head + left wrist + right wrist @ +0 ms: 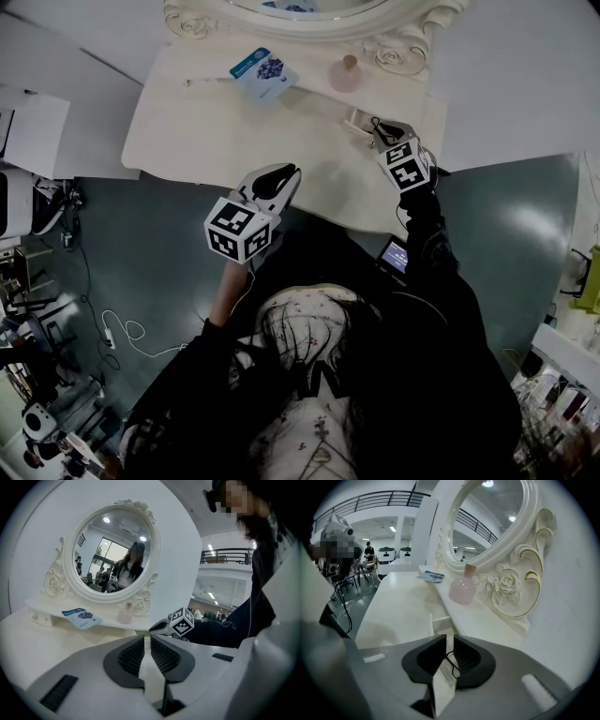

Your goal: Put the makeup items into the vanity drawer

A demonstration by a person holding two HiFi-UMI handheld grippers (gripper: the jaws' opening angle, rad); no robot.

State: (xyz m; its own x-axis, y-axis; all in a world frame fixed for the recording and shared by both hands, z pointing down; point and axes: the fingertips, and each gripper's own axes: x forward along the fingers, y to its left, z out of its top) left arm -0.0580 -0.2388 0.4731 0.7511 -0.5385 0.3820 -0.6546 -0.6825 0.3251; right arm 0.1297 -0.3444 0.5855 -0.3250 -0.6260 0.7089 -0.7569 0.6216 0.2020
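On the cream vanity's raised shelf [309, 94] lie a blue packet [264, 70] and a pink bottle [347, 75], also seen as the packet [80, 616] and the bottle [462, 590]. A small drawer [359, 118] stands pulled out under the shelf's right end, and the right gripper view shows its front [438, 619] just ahead of the jaws. My right gripper [382, 131] hovers at it, shut on a white flat card with a thin black loop [446, 667]. My left gripper [286, 172] hangs over the tabletop's front, jaws together with nothing between them [150, 641].
The oval mirror [112, 550] stands behind the shelf. A thin pale stick [202, 82] lies at the shelf's left end, above a knobbed drawer [40, 617]. White cables [122, 333] trail on the floor at left. A small lit screen [394, 255] sits below the table edge.
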